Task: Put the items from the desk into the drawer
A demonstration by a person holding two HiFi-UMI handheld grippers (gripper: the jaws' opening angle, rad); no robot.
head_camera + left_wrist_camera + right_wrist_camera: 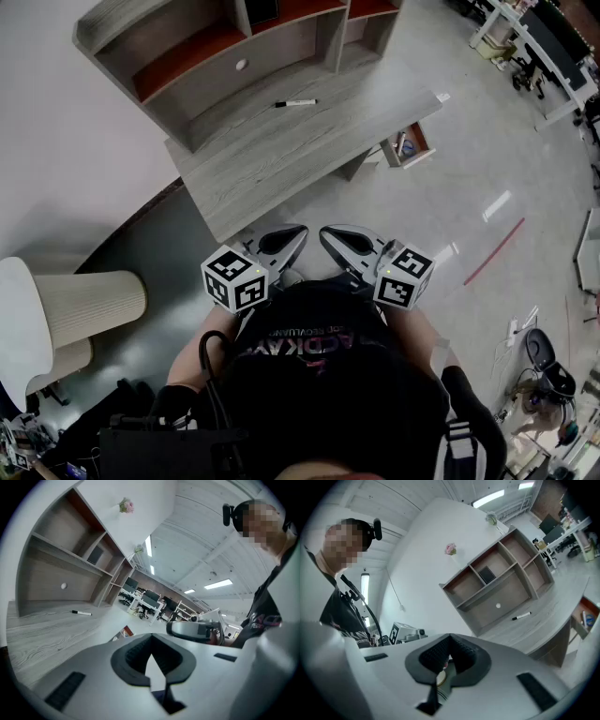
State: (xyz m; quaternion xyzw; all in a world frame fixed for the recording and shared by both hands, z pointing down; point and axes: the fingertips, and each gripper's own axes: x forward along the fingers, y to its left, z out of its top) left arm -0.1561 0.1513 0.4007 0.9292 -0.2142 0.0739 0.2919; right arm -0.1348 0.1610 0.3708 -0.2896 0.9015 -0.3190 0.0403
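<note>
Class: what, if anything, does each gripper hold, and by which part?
Nothing: the left gripper and right gripper are shut, empty; the marker lies untouched on the desk.

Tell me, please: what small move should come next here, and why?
Probably reach the right claw forward toward the black marker, opening its jaws on the way. The marker lies on the desk, far from both claws: the right claw and the left claw are shut, empty and held close to the person's body. The drawer at the desk's right side is already open.
</note>
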